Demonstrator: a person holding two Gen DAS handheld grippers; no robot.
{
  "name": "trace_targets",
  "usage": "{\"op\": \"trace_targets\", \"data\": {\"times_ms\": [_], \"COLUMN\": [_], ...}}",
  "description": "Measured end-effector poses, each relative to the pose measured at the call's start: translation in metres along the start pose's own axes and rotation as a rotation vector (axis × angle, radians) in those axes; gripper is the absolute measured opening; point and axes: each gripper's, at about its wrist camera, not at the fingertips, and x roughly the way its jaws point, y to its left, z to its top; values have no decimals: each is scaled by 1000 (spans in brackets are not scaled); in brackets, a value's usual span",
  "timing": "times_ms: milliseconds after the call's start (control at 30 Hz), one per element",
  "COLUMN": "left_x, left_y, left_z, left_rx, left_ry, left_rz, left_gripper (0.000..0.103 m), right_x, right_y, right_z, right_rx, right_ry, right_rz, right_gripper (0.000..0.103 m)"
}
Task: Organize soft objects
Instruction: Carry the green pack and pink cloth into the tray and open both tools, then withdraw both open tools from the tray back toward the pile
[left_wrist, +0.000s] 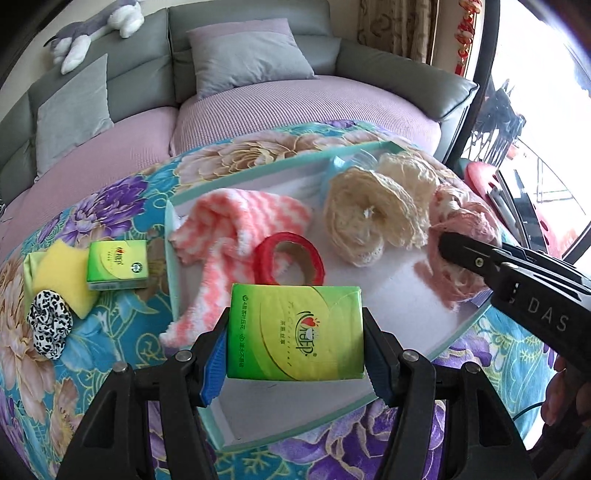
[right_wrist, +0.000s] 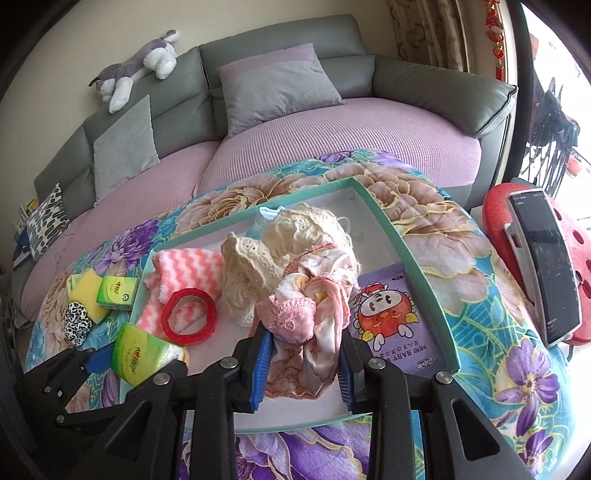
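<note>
- Task looks partway done: the shallow white tray with mint-green rim (right_wrist: 413, 254) on the floral blue-and-purple quilt (right_wrist: 480, 295) already holds most of the soft items; a few still lie outside it on the quilt
- Left gripper (left_wrist: 295, 354) clamps a green-and-yellow soft tissue pack (left_wrist: 295, 332) between its blue pads, held over the near edge of the tray; not set down yet
- Right gripper (right_wrist: 304, 373) pinches a pink-and-white lace-trimmed garment (right_wrist: 314, 325), jaws fairly narrow, fabric bunched between the pads and draping onto the tray floor at near centre
- In tray, left part: pink-and-white zigzag fuzzy cloth (left_wrist: 229, 229), with a red ribbon roll on a cardboard core (left_wrist: 290, 258) lying on its near edge
- In tray, centre to far: cream crocheted lace pieces (left_wrist: 369, 218) piled together, touching the pink garment; something pale blue behind them at the far wall, too hidden to name
- In tray, right part: purple flat pouch with a cartoon print (right_wrist: 391, 317), lying flat against the right wall, partly under the garment
- Left outside, on the quilt left of the tray: a second small green tissue pack (left_wrist: 118, 264), a yellow sponge (left_wrist: 62, 273) on a light green cloth, a black-and-white leopard-print scrunchie (left_wrist: 50, 325), all close together
- Judgement: remaining work is release of both held items into the tray, then those three or four loose pieces on the left
- Off-task: grey plush dog (right_wrist: 136, 70) on the grey sofa back, phone on a red stool (right_wrist: 543, 266) to the right
</note>
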Motion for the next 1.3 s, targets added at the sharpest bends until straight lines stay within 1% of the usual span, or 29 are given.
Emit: {"op": "trace_targets", "data": {"times_ms": [300,500,567,600,633,700,800,967,1167,1200,1233,1267,1300], "left_x": [9,10,7,5,3,-1,-7,-12,-16,-16,-15,-14,-14], "left_y": [-14,-16,-15,-14,-13,-10,-5,7,33,37,41,44,47], "left_z": [1,2,2,3,4,4,6,6,5,4,4,3,2], "left_rx": [29,45,45,44,43,39,29,4,-67,-80,-90,-94,-94], "left_ry": [15,25,18,12,5,-5,-19,-33,-49,-50,-51,-54,-59], "left_rz": [-28,0,8,14,18,22,33,54,106,119,138,157,180], "left_gripper": [65,66,69,77,81,81,81,81,81,86,98,102,103], "right_x": [4,5,4,4,3,0,-2,-5,-5,-4,-3,-2,-1], "right_y": [-1,-2,-2,-3,-4,-6,-8,-6,-1,0,2,4,8], "right_z": [-2,-2,-2,-1,-1,0,2,3,3,3,3,3,3], "right_rx": [3,4,7,11,16,25,35,34,18,13,5,-8,-23], "right_ry": [20,25,26,25,21,13,7,1,5,9,12,13,13], "right_rz": [-1,-11,-25,-37,-46,-50,-56,-50,-50,-50,-49,-47,-50], "right_gripper": [34,35,48,62,67,67,71,71,71,74,81,86,94]}}
